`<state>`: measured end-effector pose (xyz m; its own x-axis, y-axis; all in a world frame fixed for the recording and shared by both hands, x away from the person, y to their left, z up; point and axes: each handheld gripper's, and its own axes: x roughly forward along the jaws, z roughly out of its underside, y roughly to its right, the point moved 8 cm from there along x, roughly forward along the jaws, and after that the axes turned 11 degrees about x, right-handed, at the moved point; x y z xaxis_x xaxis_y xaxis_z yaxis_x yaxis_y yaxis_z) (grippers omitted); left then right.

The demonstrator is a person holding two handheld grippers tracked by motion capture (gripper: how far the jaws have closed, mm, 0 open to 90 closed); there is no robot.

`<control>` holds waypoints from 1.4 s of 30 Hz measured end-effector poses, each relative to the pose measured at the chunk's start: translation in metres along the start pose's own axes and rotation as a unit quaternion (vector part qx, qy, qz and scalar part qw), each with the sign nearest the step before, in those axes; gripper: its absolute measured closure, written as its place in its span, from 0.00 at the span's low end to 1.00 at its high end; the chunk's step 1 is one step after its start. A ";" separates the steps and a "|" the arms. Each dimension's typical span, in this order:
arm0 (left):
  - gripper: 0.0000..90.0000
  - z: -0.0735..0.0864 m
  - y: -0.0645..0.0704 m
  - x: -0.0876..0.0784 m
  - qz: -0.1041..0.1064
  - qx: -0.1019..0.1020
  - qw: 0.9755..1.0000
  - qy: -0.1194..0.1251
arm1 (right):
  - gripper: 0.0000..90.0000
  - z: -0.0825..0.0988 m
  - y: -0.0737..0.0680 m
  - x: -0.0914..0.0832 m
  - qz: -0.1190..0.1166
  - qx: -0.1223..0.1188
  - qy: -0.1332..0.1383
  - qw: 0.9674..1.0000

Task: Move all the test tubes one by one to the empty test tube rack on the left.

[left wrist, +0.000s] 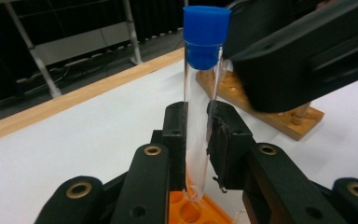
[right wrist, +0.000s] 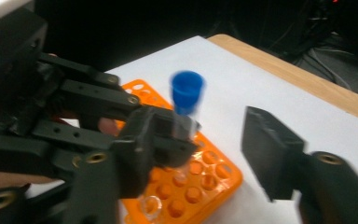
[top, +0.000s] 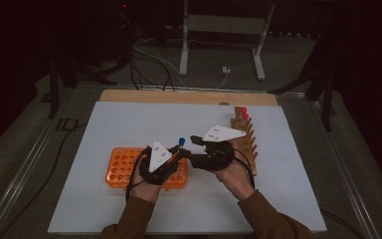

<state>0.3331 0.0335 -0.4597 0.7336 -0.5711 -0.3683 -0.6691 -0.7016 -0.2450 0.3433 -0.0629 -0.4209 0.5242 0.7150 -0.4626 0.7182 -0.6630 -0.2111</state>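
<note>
I have the tube (left wrist: 198, 121) upright between my left gripper's (left wrist: 196, 135) jaws, pinched shut on its glass above the orange rack (right wrist: 200, 186), ready to drop into a hole. My right gripper's (right wrist: 214, 140) jaws stand half open around the blue cap (left wrist: 206, 35), not touching. Motion blur smears the cap; the tube's bottom is partly hidden.

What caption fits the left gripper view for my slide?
Left hand-held gripper clamps a blue-capped test tube above the orange rack.

on the table (top: 79, 149), the plastic rack (top: 122, 167) lies left of the wooden rack (top: 248, 144), the tube (left wrist: 200, 116) upright over the former.
</note>
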 end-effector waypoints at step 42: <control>0.86 0.043 -0.032 -0.045 -0.014 -0.059 0.998 -0.009 | 0.00 0.063 0.104 -0.072 0.123 0.083 0.055 0.987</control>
<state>0.3164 0.0999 -0.4738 0.7496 -0.5431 -0.3785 -0.6284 -0.7634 -0.1492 0.3510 -0.1972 -0.4640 0.7270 0.5410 -0.4228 0.4819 -0.8407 -0.2470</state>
